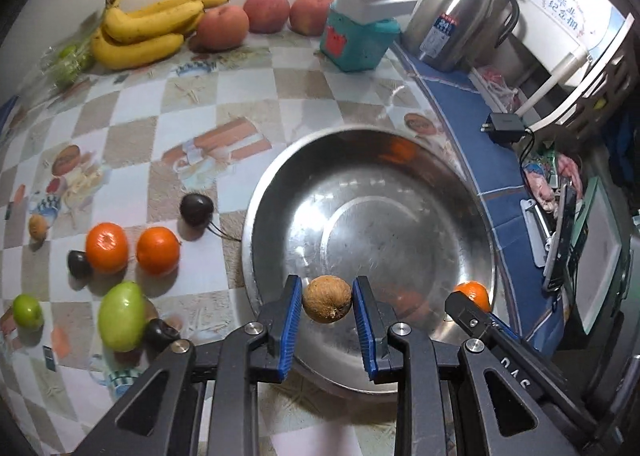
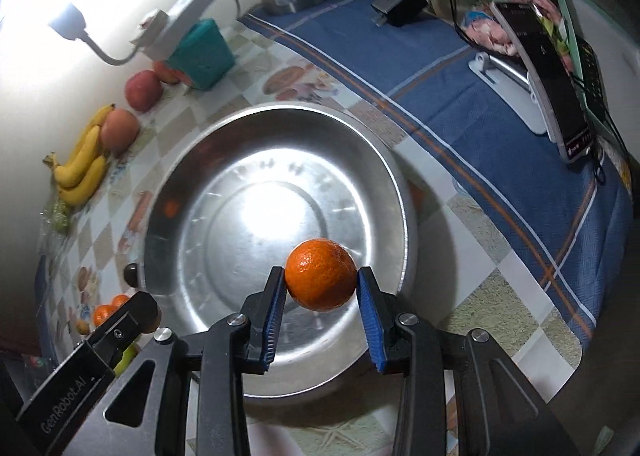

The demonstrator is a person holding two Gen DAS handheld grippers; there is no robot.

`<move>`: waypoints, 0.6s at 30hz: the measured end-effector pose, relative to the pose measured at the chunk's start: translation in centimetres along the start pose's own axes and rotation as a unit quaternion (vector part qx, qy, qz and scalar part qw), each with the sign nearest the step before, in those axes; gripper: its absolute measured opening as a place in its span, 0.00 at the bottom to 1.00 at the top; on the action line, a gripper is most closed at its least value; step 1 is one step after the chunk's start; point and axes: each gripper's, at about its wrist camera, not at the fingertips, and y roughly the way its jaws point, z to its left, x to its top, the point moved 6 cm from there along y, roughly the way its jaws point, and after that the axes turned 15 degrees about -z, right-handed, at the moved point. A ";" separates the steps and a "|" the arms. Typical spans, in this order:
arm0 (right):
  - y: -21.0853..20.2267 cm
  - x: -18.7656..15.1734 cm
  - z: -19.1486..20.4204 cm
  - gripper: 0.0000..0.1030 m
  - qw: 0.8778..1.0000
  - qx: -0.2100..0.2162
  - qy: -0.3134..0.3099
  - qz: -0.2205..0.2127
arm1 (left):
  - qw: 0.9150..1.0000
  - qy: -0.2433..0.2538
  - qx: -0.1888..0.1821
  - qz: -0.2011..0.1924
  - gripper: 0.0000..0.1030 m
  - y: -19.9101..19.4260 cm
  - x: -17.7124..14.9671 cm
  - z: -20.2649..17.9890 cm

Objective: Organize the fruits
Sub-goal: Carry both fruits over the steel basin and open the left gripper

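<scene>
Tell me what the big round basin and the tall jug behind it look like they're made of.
The big round silver basin looks like thin polished metal, probably stainless steel or aluminium: it mirrors the lamp glare and shows fine scratches. The tall silver jug with a black handle looks like brushed stainless steel, with a softer satin sheen; its handle and lid appear to be plastic.

**Occluded and Unresolved Items**

In the left wrist view, the right gripper [image 1: 466, 306] covers most of its orange [image 1: 474, 293]. The green bagged produce [image 1: 68, 61] is blurred, type indeterminate. The kettle label [image 1: 439, 31] text is illegible.
</scene>
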 end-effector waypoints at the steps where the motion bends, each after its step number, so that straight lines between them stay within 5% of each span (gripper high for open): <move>1: 0.2 -0.1 -0.1 0.36 1.000 -0.003 0.000 0.004 | 1.000 -0.002 0.002 0.009 0.27 0.5 -0.3 0.2; 18: 1.5 -1.7 0.2 0.37 0.999 -0.016 -0.019 0.038 | 0.999 0.000 0.015 0.037 0.28 2.2 -2.2 0.6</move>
